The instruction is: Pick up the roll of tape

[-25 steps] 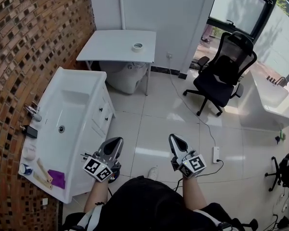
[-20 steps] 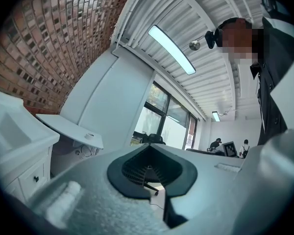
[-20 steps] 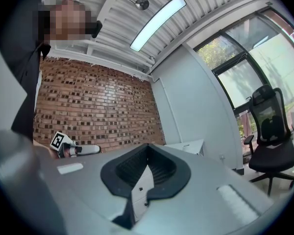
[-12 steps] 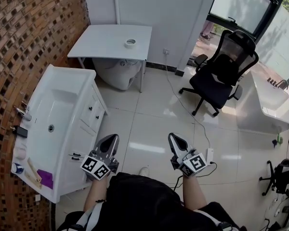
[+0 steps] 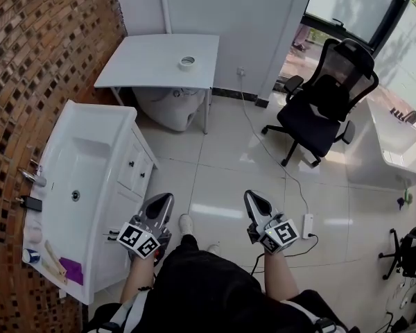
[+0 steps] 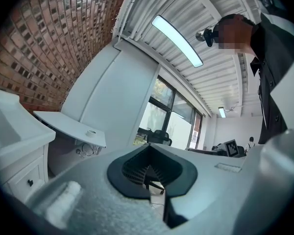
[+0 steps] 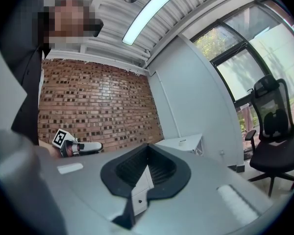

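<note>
While both pairs of jaws sit pressed together on nothing, my left gripper and right gripper point level across the floor. Well ahead, on the white table, the roll of tape lies flat with its hole up. I judge it slightly nearer my left gripper.

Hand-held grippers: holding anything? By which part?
Nothing. Left hand-held gripper and right hand-held gripper are shut, empty; the roll of tape lies on the table.
</note>
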### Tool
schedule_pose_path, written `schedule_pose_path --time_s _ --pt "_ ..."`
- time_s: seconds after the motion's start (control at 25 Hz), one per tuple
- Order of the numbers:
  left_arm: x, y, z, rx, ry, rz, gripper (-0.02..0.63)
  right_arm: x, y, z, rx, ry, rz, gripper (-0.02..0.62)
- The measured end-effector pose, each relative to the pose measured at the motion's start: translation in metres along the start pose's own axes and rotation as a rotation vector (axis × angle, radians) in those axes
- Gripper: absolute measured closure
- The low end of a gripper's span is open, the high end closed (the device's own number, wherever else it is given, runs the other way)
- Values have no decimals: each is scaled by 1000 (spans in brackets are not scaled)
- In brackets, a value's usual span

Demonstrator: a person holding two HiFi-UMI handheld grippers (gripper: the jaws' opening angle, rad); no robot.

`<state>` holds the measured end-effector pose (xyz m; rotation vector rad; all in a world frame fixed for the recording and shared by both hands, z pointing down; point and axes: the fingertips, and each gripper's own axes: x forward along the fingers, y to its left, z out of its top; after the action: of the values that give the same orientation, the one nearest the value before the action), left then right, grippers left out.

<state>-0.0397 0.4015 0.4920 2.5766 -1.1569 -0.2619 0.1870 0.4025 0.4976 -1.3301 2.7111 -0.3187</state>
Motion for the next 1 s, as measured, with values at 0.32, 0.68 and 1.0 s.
schedule_pose_path --time_s 0.32,0.68,1.0 --pt "54 55 42 34 -49 -62 604 73 -24 23 -32 -42 -23 590" --pt "83 129 79 38 -115 -52 604 169 -23 38 -75 -38 21 589" --pt "93 180 70 28 -97 -16 604 208 -27 25 -60 3 32 591"
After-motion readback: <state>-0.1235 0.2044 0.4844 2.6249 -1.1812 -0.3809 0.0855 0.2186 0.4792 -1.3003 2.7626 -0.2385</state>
